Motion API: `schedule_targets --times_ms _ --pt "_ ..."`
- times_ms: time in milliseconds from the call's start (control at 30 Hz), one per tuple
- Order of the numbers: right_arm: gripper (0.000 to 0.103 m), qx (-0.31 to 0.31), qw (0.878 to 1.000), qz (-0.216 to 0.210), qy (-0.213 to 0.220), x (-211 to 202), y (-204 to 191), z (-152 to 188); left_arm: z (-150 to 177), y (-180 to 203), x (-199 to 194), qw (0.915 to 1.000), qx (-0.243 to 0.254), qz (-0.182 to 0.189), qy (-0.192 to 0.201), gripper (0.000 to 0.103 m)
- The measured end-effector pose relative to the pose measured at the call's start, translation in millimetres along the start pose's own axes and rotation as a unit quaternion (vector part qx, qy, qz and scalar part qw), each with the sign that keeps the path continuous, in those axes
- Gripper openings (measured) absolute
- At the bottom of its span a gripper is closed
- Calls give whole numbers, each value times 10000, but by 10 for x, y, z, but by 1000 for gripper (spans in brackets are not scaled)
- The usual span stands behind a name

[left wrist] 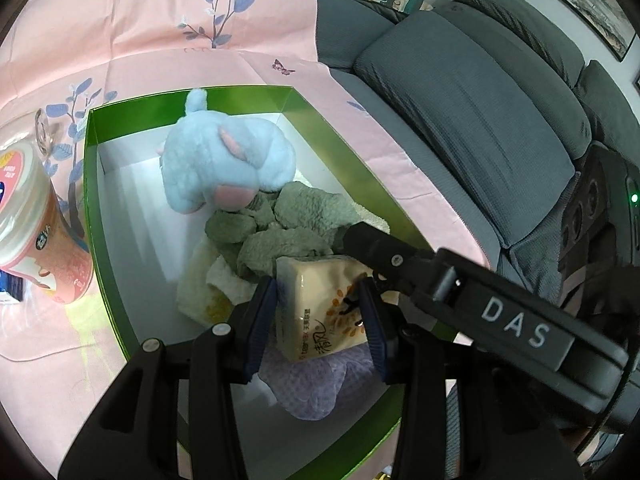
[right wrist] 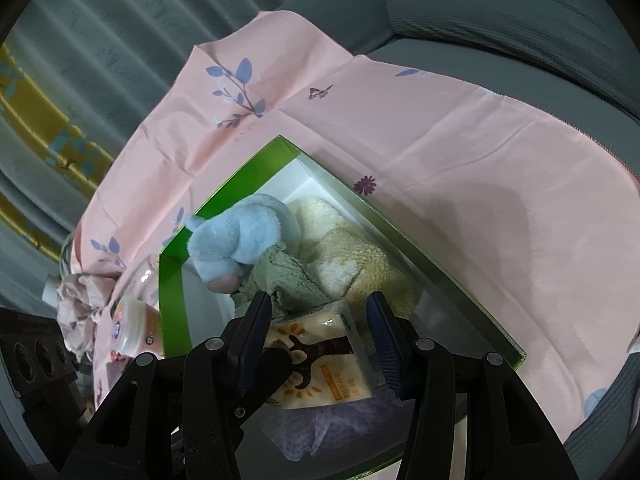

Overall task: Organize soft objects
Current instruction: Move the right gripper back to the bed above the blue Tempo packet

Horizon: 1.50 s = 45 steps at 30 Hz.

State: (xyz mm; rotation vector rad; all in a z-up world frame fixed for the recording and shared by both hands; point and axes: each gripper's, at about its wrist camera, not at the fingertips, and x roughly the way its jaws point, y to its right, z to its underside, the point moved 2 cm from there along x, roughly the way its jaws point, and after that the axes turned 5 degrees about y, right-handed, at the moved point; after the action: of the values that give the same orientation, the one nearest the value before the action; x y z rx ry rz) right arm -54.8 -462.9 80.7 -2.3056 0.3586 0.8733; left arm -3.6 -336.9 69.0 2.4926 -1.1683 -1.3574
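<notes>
The left gripper point(left wrist: 318, 316) is clamped on the tissue pack point(left wrist: 320, 304); the right gripper point(right wrist: 320, 336), jaws apart, straddles it. Both crowding the green box point(left wrist: 90, 184) risks colliding.

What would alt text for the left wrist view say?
The left gripper holds a tissue pack over a green box containing a blue plush toy and towels, on a pink floral cloth.

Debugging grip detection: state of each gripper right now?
Left gripper: closed on the tissue pack over the green box.
Right gripper: pads straddle the same pack; contact cannot be told.
</notes>
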Motion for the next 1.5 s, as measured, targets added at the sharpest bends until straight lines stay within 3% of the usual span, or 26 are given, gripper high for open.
schedule_targets --times_ms 200,400,600,667,700,767,867,1133,1500 --pt "53 -142 9994 298 76 -16 -31 12 61 96 -1 9994 327 -95 21 44" --pt "53 -99 9991 346 216 -94 16 -12 80 116 -103 9993 348 -112 103 47" --pt "53 -254 9991 132 316 -175 -127 -4 95 127 -432 9972 536 -311 417 67" --pt "53 -342 9988 16 352 -206 -205 12 81 81 -564 9968 473 -320 564 84" --pt "55 -418 9983 -43 391 -228 -254 19 74 61 -609 9966 443 -342 607 88" --pt "73 -570 9966 -71 588 -292 -347 32 69 21 -701 9953 436 -463 729 95" --pt "85 -776 9932 -200 847 -390 -489 57 80 -53 -883 9932 434 -574 919 101" --pt "94 -1252 9860 -495 982 -500 -944 190 186 -436 -1383 9863 135 -938 1349 102" --pt "95 -1658 9805 -611 858 -520 -1477 445 437 -1100 -1893 9718 -332 -1688 1610 102"
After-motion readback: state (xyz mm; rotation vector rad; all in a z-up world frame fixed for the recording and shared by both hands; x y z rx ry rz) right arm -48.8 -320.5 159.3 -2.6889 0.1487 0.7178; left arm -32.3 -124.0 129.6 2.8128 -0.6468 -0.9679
